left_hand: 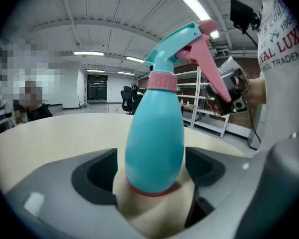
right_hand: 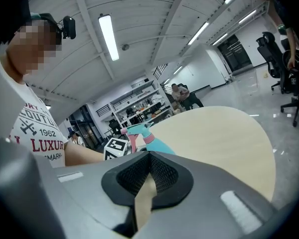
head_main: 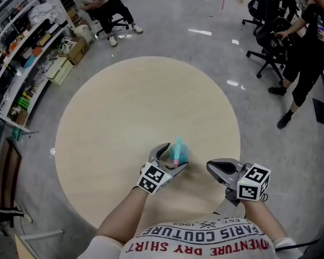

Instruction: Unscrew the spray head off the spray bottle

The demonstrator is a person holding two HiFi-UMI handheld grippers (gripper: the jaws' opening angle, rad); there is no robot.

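The bottle (left_hand: 154, 143) stands loose between your left gripper's (head_main: 171, 156) wide-open jaws: close squarely on its body. Your right gripper (head_main: 213, 167), shut and empty, must open for the spray head (left_hand: 189, 41).

A round, pale beige table (head_main: 124, 107) stands on a glossy grey floor (head_main: 205, 15). On it stands one teal spray bottle (head_main: 179, 151) with a pink trigger, upright, close to the table's near edge, slightly right of centre.

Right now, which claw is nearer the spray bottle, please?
Left. The left claw stands open around the spray bottle; the right claw, shut, is apart to its right.
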